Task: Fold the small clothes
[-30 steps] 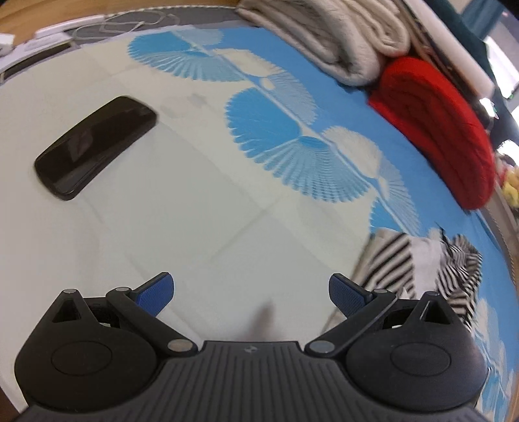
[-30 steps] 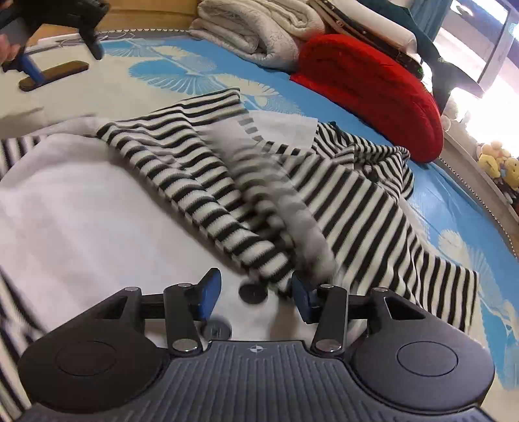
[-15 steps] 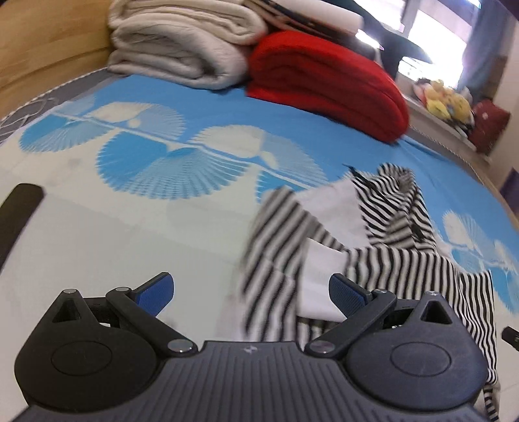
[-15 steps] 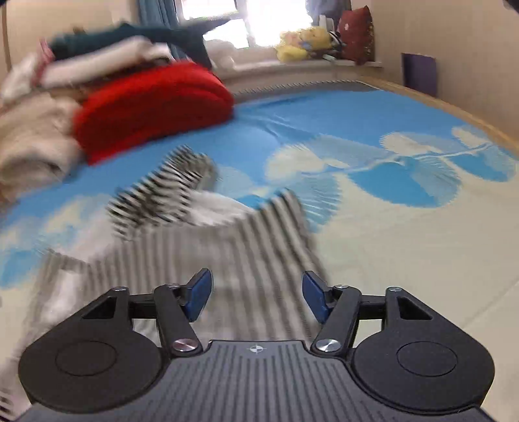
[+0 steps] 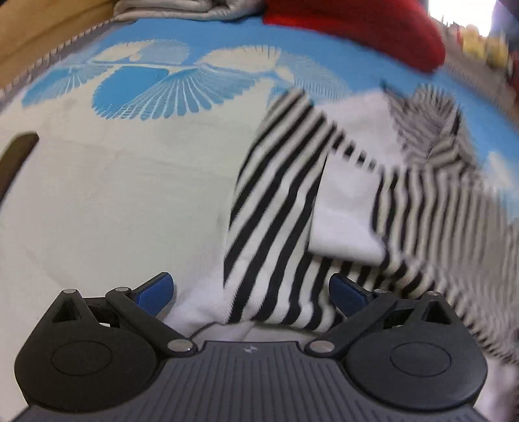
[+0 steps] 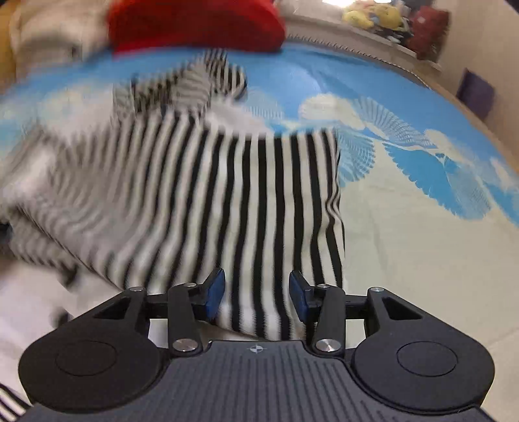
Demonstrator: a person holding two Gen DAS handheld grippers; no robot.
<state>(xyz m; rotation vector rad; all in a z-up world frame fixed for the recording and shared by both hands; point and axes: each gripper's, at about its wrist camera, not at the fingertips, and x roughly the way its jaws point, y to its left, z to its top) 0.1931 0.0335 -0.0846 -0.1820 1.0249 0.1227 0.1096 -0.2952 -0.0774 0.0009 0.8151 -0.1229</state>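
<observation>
A black-and-white striped garment (image 5: 279,201) with white panels lies rumpled on the bed sheet (image 5: 113,211). My left gripper (image 5: 251,293) hangs open and wide over its near striped edge, with cloth showing between and below the blue pads, which do not touch it. In the right wrist view the same garment (image 6: 259,194) runs away from me with its stripes lengthwise. My right gripper (image 6: 257,292) has a striped edge between its jaws, which are closing, and I see no pad pressing on the cloth.
A folded red blanket (image 5: 356,29) and a pale folded blanket (image 5: 181,8) lie at the far side of the bed. A dark flat object (image 5: 16,155) sits at the left edge. Stuffed toys (image 6: 373,16) line a ledge beyond. Bare sheet lies right of the garment (image 6: 421,243).
The left gripper moved from bare sheet beside the dark object to the garment's edge. The right gripper rolled and swung round to the striped edge, and its jaws stand narrower.
</observation>
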